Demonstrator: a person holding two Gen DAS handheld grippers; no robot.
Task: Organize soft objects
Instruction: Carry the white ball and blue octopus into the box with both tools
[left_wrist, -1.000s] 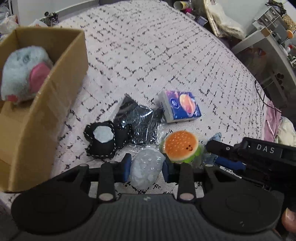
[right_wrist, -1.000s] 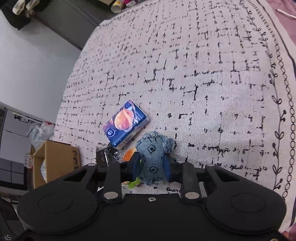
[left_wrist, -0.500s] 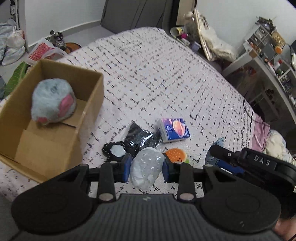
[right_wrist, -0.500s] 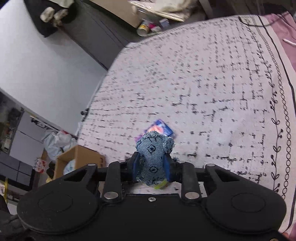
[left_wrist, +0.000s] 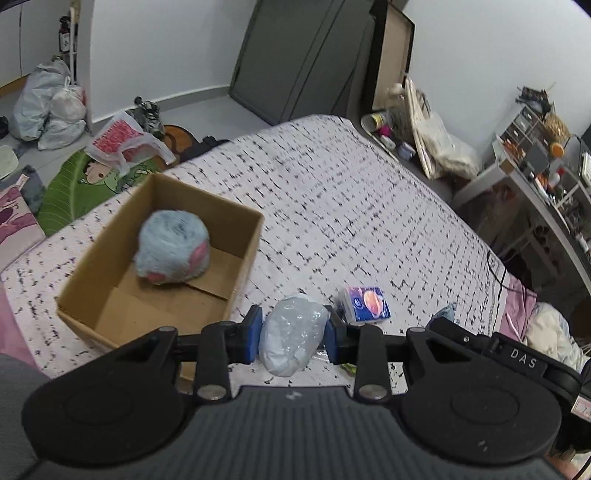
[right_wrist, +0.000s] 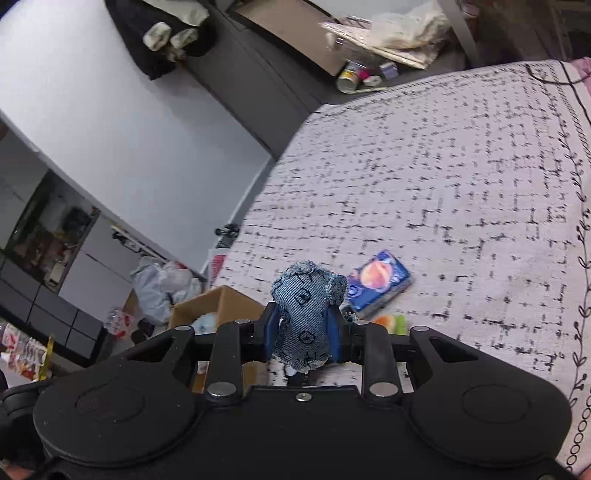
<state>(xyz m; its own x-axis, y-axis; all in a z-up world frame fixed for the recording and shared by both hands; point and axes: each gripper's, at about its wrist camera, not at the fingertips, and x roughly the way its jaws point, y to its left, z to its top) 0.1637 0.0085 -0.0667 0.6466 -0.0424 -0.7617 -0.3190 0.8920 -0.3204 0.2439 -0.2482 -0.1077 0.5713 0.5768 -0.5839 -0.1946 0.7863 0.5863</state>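
My left gripper (left_wrist: 293, 334) is shut on a pale blue-white squishy lump in clear wrap (left_wrist: 291, 334), held in the air above the bed. To its left stands an open cardboard box (left_wrist: 229, 273) with a fluffy blue and pink plush (left_wrist: 171, 251) inside. My right gripper (right_wrist: 303, 328) is shut on a blue denim soft toy (right_wrist: 306, 314), also lifted. A blue tissue pack (left_wrist: 365, 304) (right_wrist: 380, 282) lies on the bedspread beyond both. A burger squishy (right_wrist: 389, 321) peeks out beside the right fingers. The right gripper's body (left_wrist: 491, 354) shows at the left view's right side.
The patterned white bedspread (left_wrist: 351, 206) stretches far behind the items. Bags and a green mat (left_wrist: 74, 177) lie on the floor past the box. A cluttered white shelf unit (left_wrist: 535, 192) stands along the bed's right side. A dark wardrobe (left_wrist: 295, 59) is at the back.
Both grippers have risen with their loads and tilted up, so the room and the whole box come into view. The black items and burger have dropped behind the left fingers.
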